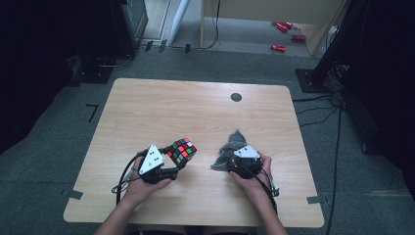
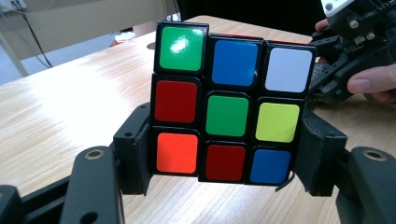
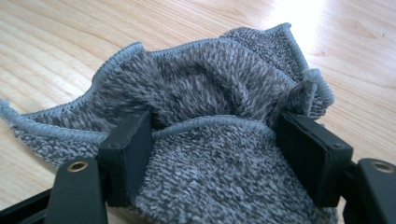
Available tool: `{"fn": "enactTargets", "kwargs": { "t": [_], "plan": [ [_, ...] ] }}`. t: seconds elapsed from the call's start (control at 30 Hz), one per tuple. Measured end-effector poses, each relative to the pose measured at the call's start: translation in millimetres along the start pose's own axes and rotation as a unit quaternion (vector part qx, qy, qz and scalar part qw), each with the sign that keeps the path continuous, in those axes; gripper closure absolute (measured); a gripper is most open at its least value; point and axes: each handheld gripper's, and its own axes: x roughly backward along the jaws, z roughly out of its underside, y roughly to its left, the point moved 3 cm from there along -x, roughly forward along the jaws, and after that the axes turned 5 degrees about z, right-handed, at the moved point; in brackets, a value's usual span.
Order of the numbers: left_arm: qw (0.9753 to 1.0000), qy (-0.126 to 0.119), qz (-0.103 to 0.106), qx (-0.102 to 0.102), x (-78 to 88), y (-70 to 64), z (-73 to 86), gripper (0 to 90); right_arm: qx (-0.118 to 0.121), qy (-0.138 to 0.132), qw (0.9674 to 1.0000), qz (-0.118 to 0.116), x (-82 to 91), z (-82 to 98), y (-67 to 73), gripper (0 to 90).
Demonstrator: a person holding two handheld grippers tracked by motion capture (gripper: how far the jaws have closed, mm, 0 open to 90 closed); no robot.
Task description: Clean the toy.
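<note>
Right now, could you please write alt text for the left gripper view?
A puzzle cube with mixed colours is clamped between the left gripper's two black jaws, above a wooden table. At upper right, a hand holds the other gripper.

Both grippers being held low near the table's front edge

The left gripper (image 1: 177, 157) is being clamped on the cube (image 1: 181, 149), pads pressed against its sides; the right gripper (image 1: 234, 152) is being kept tipped downward, jaws spread with gathered grey cloth (image 1: 229, 149) between them, forearms being angled inward
</note>
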Motion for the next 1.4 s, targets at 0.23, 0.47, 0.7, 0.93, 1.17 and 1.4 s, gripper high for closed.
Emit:
{"fn": "enactTargets", "kwargs": {
  "t": [0.23,0.47,0.7,0.93,1.17,1.4],
  "plan": [
    [1.0,-0.005,0.003,0.007,1.9,1.3,-0.9,34.0,-0.027,0.003,0.9996,0.009,-1.3,1.7,-4.3,39.4],
    [0.9998,-0.008,0.015,0.004,2.0,-0.2,-0.8,34.2,-0.016,-0.014,0.9989,0.042,-0.2,5.9,-8.8,63.3],
    [0.9998,-0.005,0.019,-0.001,0.8,-1.5,-0.4,34.2,-0.04,-0.04,0.9984,0.009,10.7,1.2,-8.9,70.6],
    [0.9993,0.002,0.035,-0.009,-3.8,-7.7,1.6,34.2,-0.079,-0.157,0.9802,-0.091,61.6,-34.4,13.2,70.5],
    [0.9981,0.007,0.055,-0.026,-11.4,-22.5,1.4,34.2,-0.059,-0.251,0.9463,-0.195,113.1,-63.1,52.5,69.8],
    [0.9969,-0.016,0.058,-0.05,-6.5,-32.3,-4.3,34.4,-0.06,-0.211,0.9548,-0.201,96.3,-55.6,59.8,69.3]
  ]
}}
